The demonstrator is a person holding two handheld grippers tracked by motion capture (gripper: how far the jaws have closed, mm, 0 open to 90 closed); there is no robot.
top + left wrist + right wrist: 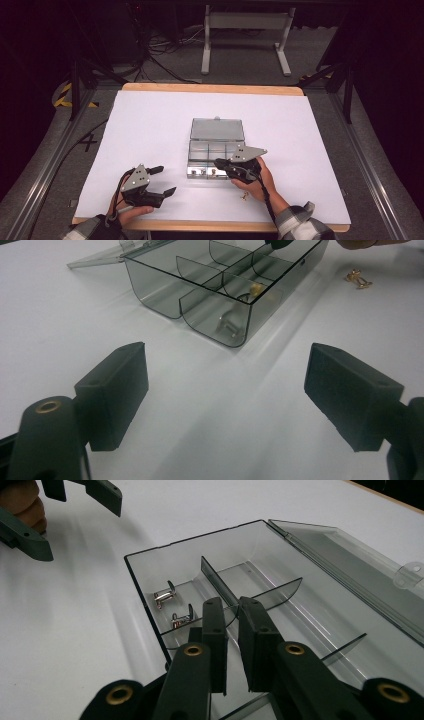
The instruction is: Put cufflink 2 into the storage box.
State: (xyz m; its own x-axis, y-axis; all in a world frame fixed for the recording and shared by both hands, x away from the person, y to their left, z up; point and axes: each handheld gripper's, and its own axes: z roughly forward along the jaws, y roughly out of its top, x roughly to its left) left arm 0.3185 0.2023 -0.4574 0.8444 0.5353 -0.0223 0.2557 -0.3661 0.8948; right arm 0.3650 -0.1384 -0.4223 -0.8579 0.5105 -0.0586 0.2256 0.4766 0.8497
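Over the near edge of the clear box, my right gripper hangs with its jaws nearly together; a slim gap shows between them and I cannot tell whether anything is pinched there. The gold clip on the table lies just toward me from that hand, beside the wrist, so the right hand is far nearer to it than the left. Its long axis is too small to read from above. My left gripper sits well apart to the left, jaws spread wide and empty. I count two silver clips in the box's near-left compartment, one gold piece in the next compartment, and one gold clip outside.
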